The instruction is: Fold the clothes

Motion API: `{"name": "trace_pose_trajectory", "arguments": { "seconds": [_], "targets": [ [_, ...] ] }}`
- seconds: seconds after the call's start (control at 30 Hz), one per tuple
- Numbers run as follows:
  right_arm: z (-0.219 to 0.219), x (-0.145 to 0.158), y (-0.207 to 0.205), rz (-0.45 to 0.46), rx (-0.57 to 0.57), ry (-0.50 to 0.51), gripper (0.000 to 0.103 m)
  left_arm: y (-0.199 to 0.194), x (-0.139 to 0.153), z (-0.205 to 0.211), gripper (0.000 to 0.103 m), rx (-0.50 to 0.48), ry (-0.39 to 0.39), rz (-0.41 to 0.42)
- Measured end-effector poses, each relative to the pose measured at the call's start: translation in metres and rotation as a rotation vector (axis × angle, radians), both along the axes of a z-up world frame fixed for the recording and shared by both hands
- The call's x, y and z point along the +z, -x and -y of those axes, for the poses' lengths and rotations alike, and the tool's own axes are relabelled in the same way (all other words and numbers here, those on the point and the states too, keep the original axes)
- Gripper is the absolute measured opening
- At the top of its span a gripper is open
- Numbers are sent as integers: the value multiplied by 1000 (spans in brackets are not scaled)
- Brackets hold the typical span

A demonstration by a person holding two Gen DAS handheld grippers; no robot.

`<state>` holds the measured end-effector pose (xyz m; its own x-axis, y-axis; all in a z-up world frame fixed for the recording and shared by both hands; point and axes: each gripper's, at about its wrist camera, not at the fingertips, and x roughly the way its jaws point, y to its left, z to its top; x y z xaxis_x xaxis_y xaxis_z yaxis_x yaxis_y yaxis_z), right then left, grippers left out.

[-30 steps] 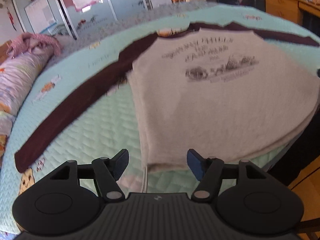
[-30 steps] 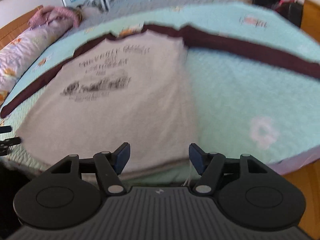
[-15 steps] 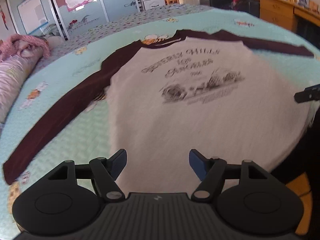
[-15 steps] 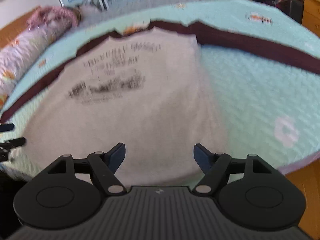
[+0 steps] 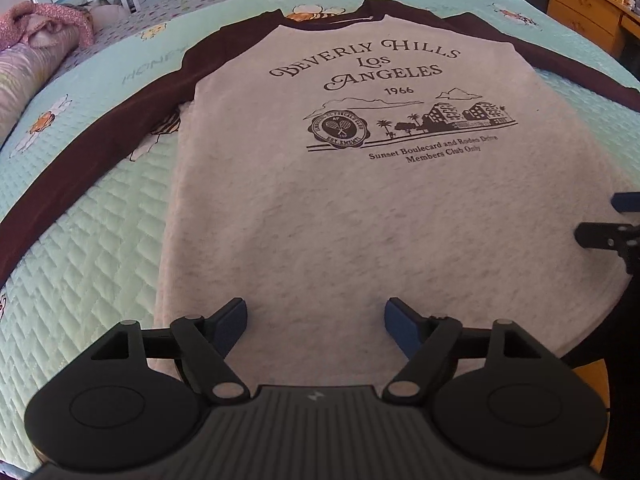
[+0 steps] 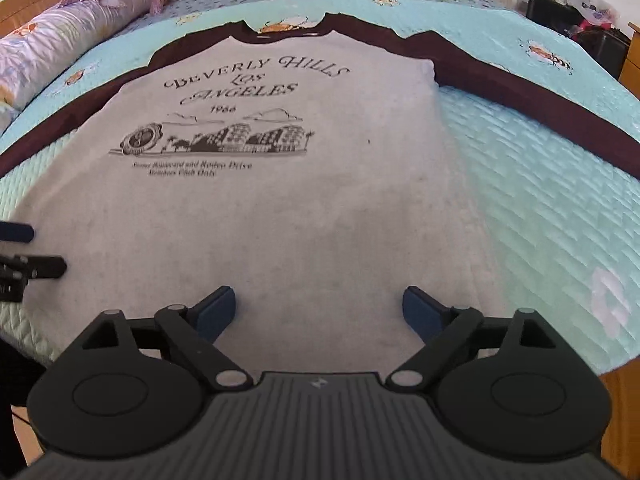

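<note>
A grey sweatshirt (image 5: 360,208) (image 6: 272,208) with dark brown sleeves and a printed front lies flat on the bed, face up, sleeves spread to both sides. My left gripper (image 5: 316,322) hovers over the shirt's lower left part, jaws opening, nothing between the blue pads. My right gripper (image 6: 318,312) hovers over the lower right part, jaws also opening wide and empty. Each gripper's fingertips (image 5: 600,236) (image 6: 24,248) show at the edge of the other's view. The hem is hidden under the gripper bodies.
The mint quilted bedspread (image 5: 80,240) (image 6: 540,208) covers the bed. A pillow roll with pink cloth (image 6: 80,8) lies at the far left. A wooden dresser (image 5: 588,12) stands at the right, wooden floor (image 6: 624,408) below the bed's near edge.
Both grippers have come forward and down over the shirt's lower part, and their jaws stand wider apart. The shirt fills more of each view and lies still.
</note>
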<state>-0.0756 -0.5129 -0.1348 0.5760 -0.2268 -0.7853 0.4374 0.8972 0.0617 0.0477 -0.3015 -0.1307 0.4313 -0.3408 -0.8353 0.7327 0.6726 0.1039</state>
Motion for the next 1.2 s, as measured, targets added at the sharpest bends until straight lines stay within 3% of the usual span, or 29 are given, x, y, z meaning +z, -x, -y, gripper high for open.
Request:
{"name": "trace_pose_trajectory", "arguments": {
  "seconds": [0.67, 0.87, 1.07, 1.2],
  "targets": [
    [-10, 0, -2, -45, -6, 33, 95, -1, -1, 4, 84, 0, -24, -1],
    [-14, 22, -9, -10, 16, 44, 94, -2, -2, 4, 85, -5, -27, -1],
    [-4, 44, -79, 52, 97, 151, 94, -3, -5, 2, 91, 11, -21, -2],
    [17, 35, -150, 74, 143, 227, 94, -4, -6, 0, 94, 15, -20, -7]
  ]
}}
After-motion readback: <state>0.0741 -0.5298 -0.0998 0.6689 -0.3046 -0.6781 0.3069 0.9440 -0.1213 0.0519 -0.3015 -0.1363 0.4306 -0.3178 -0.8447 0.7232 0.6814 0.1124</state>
